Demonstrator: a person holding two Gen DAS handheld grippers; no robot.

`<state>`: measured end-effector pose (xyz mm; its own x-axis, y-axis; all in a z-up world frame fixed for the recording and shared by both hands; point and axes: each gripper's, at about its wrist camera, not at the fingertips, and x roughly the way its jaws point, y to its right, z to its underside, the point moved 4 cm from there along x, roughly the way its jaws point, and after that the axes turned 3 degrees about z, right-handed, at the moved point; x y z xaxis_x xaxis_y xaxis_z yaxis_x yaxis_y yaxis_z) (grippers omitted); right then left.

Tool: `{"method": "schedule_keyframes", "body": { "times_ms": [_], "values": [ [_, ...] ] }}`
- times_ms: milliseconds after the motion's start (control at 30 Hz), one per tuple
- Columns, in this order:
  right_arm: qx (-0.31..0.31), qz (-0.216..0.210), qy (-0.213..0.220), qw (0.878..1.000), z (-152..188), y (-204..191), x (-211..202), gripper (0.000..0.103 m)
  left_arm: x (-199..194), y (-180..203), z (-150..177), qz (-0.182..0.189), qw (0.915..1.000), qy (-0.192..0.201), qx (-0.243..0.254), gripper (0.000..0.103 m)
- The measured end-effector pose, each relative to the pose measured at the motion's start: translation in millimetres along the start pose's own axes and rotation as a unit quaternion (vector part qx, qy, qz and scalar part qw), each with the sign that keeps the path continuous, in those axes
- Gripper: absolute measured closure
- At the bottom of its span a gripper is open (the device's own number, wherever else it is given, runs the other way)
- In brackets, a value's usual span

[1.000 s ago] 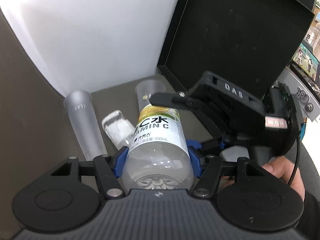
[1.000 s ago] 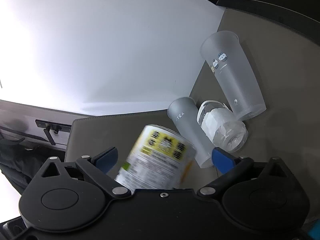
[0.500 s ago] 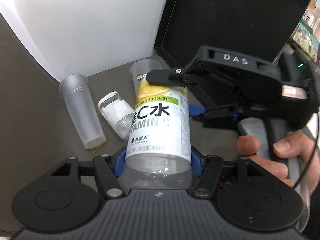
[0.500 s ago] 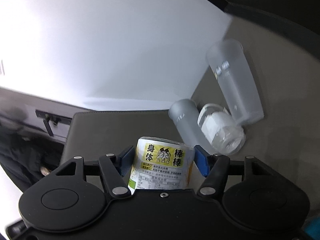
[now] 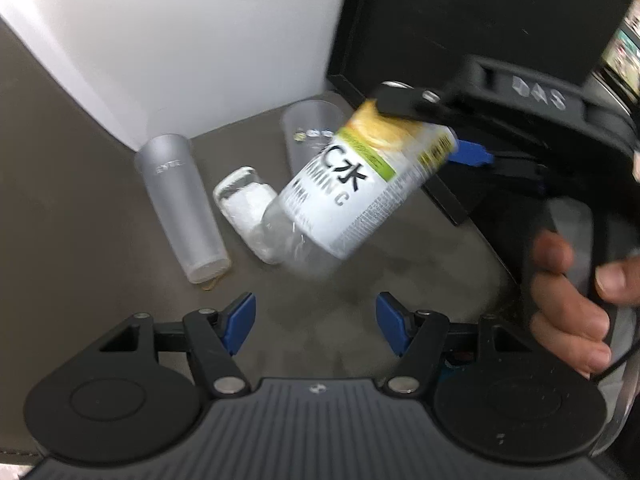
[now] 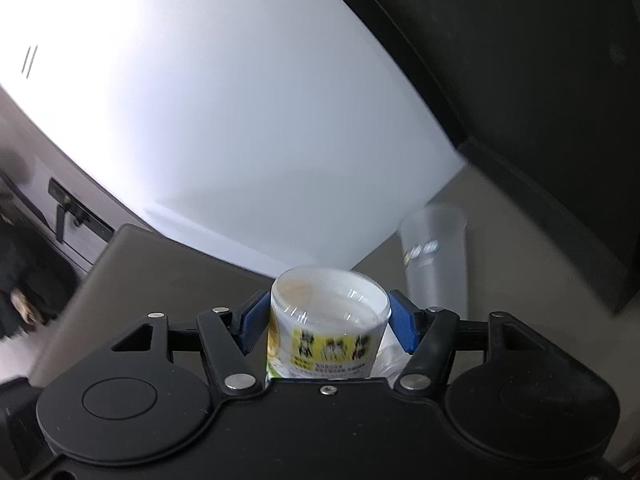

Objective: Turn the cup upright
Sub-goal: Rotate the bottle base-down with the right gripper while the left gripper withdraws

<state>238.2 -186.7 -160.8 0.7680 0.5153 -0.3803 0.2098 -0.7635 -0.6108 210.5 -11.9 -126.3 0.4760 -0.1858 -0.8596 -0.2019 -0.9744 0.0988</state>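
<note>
The cup is a cut clear bottle with a yellow and white label (image 5: 352, 196). It hangs tilted above the brown table (image 5: 80, 200), clear base down-left. My right gripper (image 5: 424, 128) is shut on its yellow upper end. In the right wrist view the cup (image 6: 328, 312) sits between the blue pads (image 6: 404, 326) of my right gripper (image 6: 330, 322), its round end facing away. My left gripper (image 5: 316, 324) is open below the cup's base, apart from it, with nothing between its fingers.
A tall frosted tumbler (image 5: 180, 208), a small clear jar with white filling (image 5: 248, 212) and a second frosted cup (image 5: 308, 136) lie on the table behind. A white panel (image 5: 180, 40) and a black board (image 5: 480, 20) close the back. A hand (image 5: 568, 292) holds the right gripper.
My left gripper has let go of the cup's base and opened. The right gripper, shut on the cup's upper end, has lifted it away and tilted it.
</note>
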Motion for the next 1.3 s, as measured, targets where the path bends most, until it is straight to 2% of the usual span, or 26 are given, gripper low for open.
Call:
{"method": "schedule_keyframes", "body": {
  "times_ms": [333,600,933,1300],
  "values": [
    [-0.111,0.036,0.033,0.993,3.9,-22.7,-10.1,0.041,-25.4,-26.1,-20.0,-0.034,0.9974,0.040,-0.050,0.038],
    [-0.197,0.072,0.037,0.977,16.0,-43.6,-9.2,0.041,-36.9,-39.2,-38.6,-0.024,0.9930,0.072,-0.090,0.038],
    [-0.266,0.097,0.020,0.959,36.2,-56.0,-3.4,0.041,-38.4,-36.8,-50.3,-0.007,0.9904,0.088,-0.107,0.038],
    [-0.322,0.120,-0.028,0.939,60.9,-65.0,15.7,0.041,-15.7,-37.1,-44.7,0.024,0.9877,0.070,-0.138,0.038]
  ]
}}
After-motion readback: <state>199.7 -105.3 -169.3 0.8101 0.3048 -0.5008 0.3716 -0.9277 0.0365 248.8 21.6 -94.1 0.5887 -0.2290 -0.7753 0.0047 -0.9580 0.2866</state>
